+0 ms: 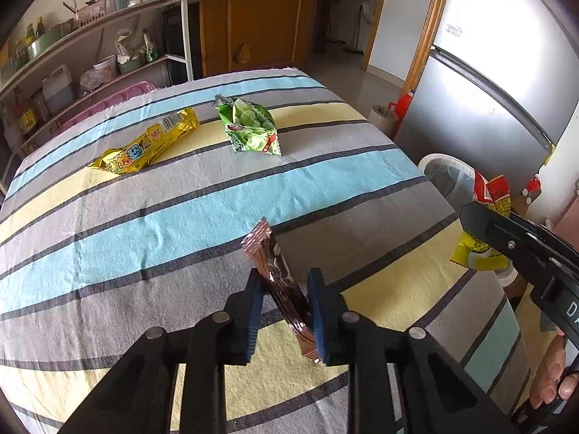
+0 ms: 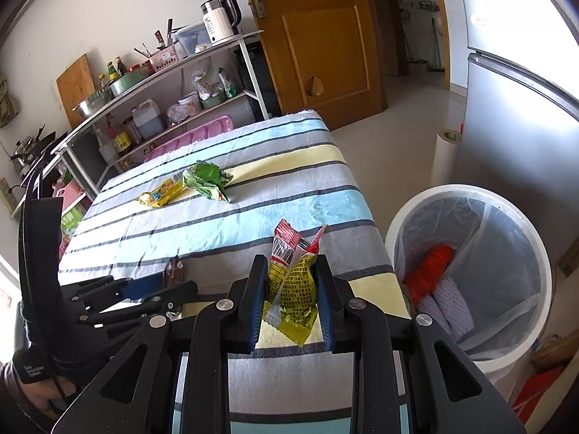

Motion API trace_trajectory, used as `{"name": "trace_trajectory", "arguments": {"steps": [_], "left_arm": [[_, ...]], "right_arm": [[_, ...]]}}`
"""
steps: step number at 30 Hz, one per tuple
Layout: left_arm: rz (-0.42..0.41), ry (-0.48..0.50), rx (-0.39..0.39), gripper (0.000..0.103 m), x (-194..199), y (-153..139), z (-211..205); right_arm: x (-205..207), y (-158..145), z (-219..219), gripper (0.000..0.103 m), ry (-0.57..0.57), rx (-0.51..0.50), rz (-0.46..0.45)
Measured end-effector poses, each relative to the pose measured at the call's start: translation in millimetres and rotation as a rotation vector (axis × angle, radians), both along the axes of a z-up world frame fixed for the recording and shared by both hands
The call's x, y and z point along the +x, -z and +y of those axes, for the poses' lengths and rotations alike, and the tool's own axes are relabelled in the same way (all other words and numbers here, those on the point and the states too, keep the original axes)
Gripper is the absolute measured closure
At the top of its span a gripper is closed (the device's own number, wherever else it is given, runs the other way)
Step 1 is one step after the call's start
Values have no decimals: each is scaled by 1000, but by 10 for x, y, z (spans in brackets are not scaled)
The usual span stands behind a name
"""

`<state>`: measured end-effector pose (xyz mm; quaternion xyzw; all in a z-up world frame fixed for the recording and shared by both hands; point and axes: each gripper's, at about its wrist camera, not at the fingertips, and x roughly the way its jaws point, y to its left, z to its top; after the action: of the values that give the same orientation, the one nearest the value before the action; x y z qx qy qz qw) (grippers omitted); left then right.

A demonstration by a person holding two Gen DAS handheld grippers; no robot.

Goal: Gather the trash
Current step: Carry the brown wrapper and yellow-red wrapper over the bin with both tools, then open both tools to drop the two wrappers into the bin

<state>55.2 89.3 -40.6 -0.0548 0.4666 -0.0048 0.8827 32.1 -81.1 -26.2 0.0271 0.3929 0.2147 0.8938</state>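
Note:
My left gripper (image 1: 284, 282) is shut on a brown shiny wrapper (image 1: 278, 282), held just above the striped tablecloth (image 1: 181, 217). My right gripper (image 2: 291, 275) is shut on a red and yellow wrapper (image 2: 295, 282) above the table's right edge, left of the white trash bin (image 2: 470, 275). The right gripper with its wrapper (image 1: 485, 199) also shows at the right of the left wrist view. A yellow wrapper (image 1: 144, 148) and a green wrapper (image 1: 249, 126) lie on the far part of the table. They also show in the right wrist view, yellow (image 2: 161, 191) and green (image 2: 208, 179).
The bin holds a clear liner, an orange item (image 2: 430, 267) and white foam pieces. A silver fridge (image 2: 514, 126) stands behind the bin, with a paper roll (image 2: 445, 155) on the floor. A shelf (image 2: 163, 83) with bottles and a kettle runs along the left wall.

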Motion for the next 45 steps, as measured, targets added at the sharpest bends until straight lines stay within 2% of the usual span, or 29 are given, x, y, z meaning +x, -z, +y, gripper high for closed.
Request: {"name": "trace_trajectory", "arguments": {"steps": [3, 15, 29, 37, 45], "left_arm": [[1, 8, 8, 92, 8, -6, -25], [-66, 39, 18, 92, 28, -272, -167], [-153, 194, 30, 92, 327, -643, -880], [-149, 307, 8, 92, 622, -626, -1446], [-117, 398, 0, 92, 831, -435, -1945]], "right_arm": [[4, -5, -7, 76, 2, 2, 0], [9, -45, -134, 76, 24, 20, -11], [65, -293, -754, 76, 146, 31, -69], [183, -298, -1235, 76, 250, 4, -59], [347, -134, -1587, 76, 320, -41, 5]]}}
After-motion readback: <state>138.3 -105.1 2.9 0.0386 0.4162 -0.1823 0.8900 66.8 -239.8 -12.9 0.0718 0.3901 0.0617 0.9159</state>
